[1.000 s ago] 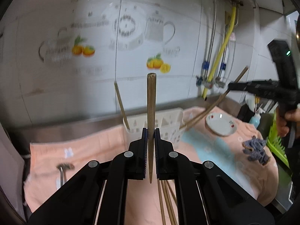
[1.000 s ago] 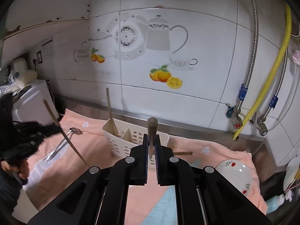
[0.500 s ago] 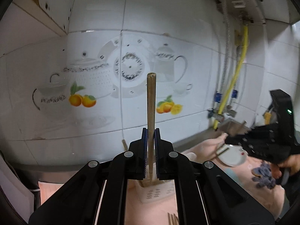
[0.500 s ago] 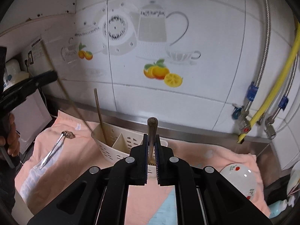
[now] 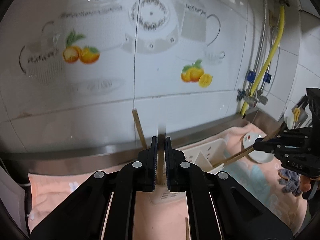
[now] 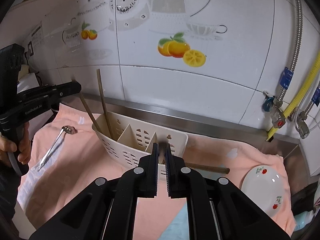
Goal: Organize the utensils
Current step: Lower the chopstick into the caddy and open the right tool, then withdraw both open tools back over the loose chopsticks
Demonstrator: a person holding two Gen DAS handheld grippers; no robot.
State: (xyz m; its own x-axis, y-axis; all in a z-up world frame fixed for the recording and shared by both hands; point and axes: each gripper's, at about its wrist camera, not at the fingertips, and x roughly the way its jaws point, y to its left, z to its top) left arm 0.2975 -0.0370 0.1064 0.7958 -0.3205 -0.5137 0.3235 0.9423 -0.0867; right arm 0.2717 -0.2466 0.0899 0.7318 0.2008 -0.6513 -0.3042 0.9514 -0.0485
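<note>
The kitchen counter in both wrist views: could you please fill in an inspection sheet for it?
Surface: steel counter under a peach towel.
Job's things: white utensil caddy, one chopstick standing in its left compartment; a metal spoon and another chopstick lie on the towel.
Clutter: small floral dish; grey-blue rag.
Grippers: left tool shut on a chopstick; right tool shut on a chopstick.
Cables: nothing seen.
Surroundings: tiled wall with fruit decals; yellow hose and valves.
</note>
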